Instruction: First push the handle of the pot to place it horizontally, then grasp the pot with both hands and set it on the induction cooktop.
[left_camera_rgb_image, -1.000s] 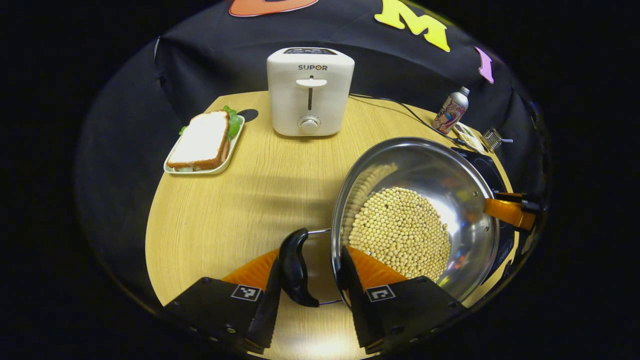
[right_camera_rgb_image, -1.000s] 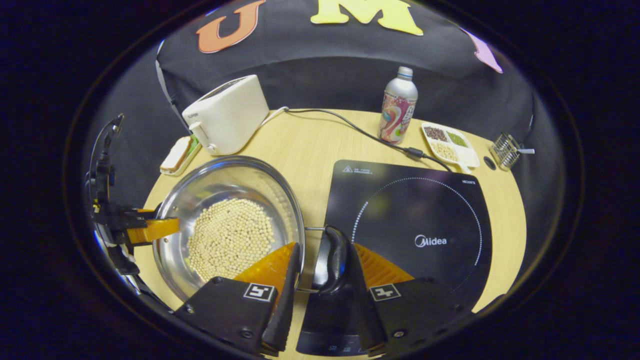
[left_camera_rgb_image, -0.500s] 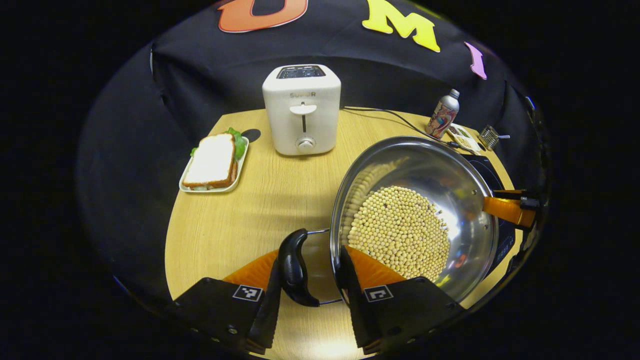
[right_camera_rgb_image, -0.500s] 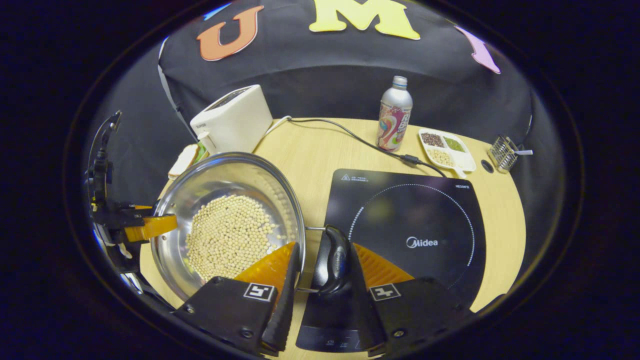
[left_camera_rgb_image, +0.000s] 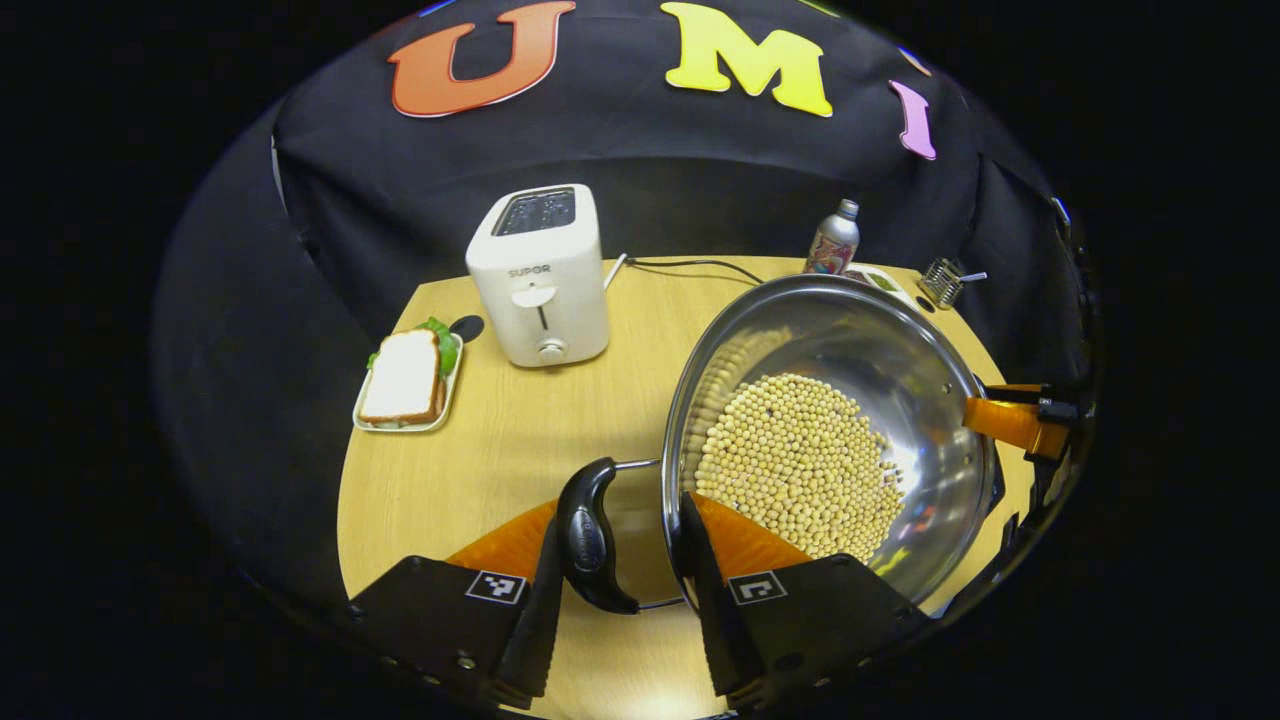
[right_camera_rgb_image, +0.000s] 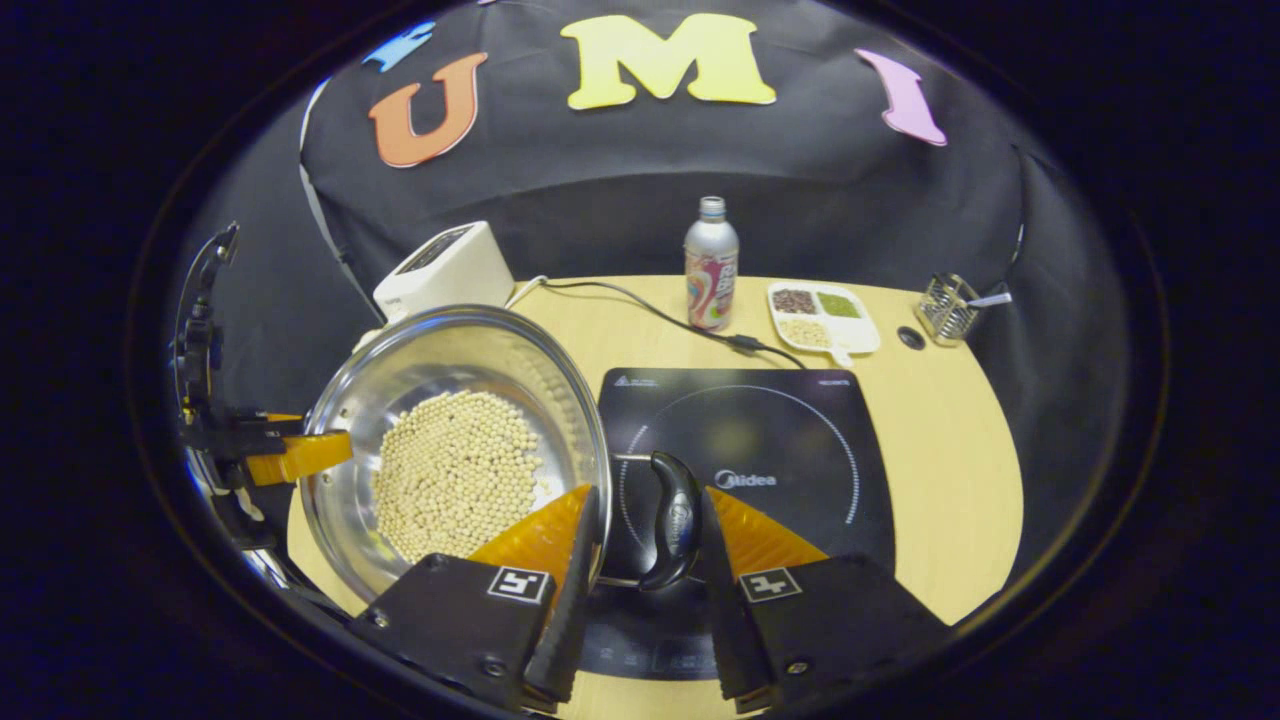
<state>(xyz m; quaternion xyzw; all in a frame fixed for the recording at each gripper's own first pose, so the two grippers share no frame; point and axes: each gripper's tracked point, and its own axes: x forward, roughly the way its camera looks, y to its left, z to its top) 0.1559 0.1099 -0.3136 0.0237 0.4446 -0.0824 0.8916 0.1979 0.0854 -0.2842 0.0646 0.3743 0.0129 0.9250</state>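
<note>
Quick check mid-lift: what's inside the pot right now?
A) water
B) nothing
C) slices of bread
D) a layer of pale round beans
D: the steel pot holds a layer of pale round beans across its bottom, seen in the left gripper view and the right gripper view.

Both views look steeply down from close above the pot (left_camera_rgb_image: 830, 440), the left gripper view toward the tabletop's (left_camera_rgb_image: 500, 440) toaster corner, the right gripper view over the cooktop (right_camera_rgb_image: 760, 440); they share the pot (right_camera_rgb_image: 450, 440)
</note>
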